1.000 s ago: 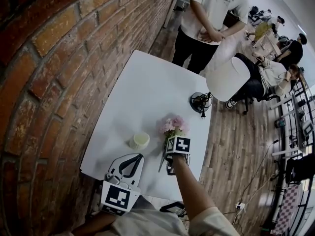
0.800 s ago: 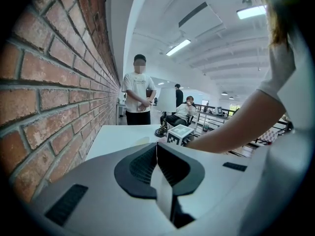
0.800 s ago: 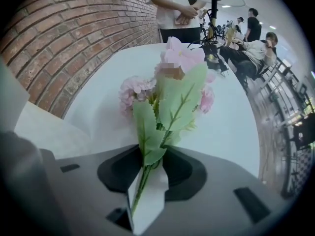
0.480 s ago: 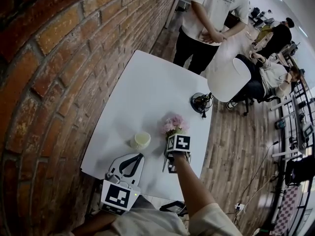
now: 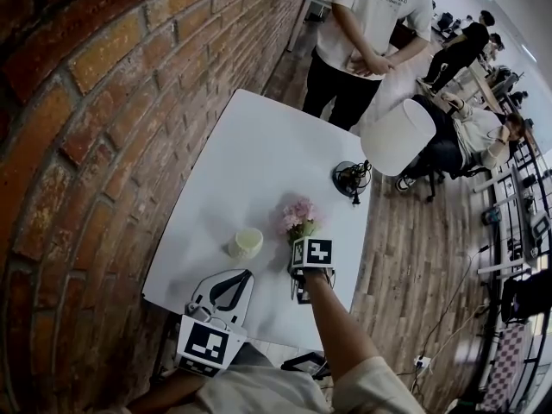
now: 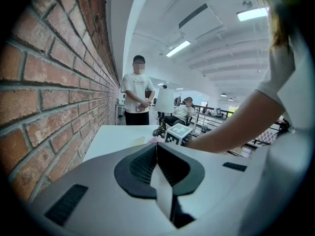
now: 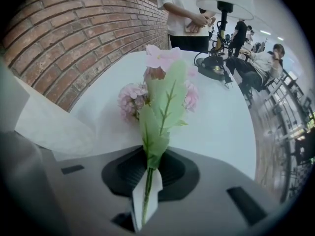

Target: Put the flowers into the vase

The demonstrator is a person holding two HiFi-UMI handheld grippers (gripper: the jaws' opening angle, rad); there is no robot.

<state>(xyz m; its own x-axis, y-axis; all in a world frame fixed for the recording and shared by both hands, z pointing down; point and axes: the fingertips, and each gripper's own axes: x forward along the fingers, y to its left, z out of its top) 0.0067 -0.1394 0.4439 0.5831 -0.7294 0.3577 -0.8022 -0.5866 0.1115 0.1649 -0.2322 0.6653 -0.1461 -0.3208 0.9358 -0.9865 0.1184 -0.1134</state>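
While your right gripper, whose jaws have just been closing, is pinching the pink flowers by their green stem, the blooms are pointing away from you over the white table, near the pale vase to their left. Your left gripper is idling at the table's near edge, jaws pressed together on nothing.

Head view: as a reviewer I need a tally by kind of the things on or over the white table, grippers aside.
Flowers: 1 bunch
Vase: 1
Lamp: 1
Total: 3
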